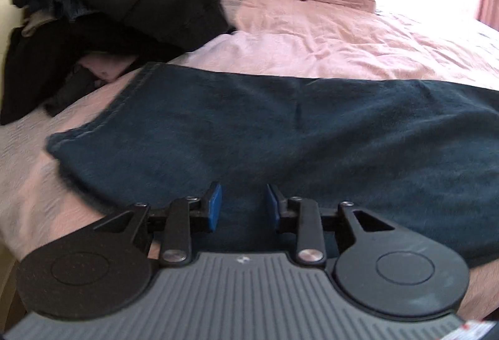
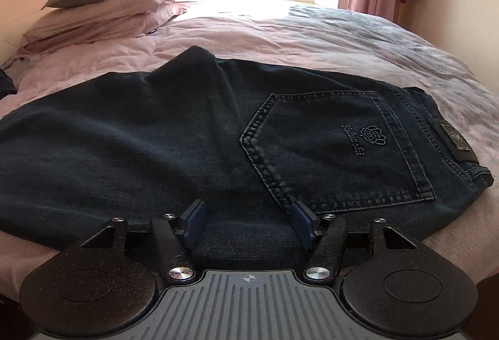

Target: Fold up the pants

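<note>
Across the pink bed in front of me the dark jeans lie flat, their long axis running left to right, already doubled lengthwise by the look of it, one leg on the other. My right gripper sits at the near edge by the seat, with the back pocket just ahead and to its right and the waistband at the far right. Its jaws stand wide apart and grip nothing; denim lies beneath the gap between them. My left gripper hovers over the near edge of the leg end, the hem ahead and to its left. Its jaws are parted too, more narrowly, and they hold nothing, though whether the blue pads touch the cloth I cannot tell. A pile of dark clothes sits beyond the hem, clear of it. I judge the next fold runs along that long axis, hem toward waistband, so my left gripper, nearer the hem, is the one placed to carry it.
</note>
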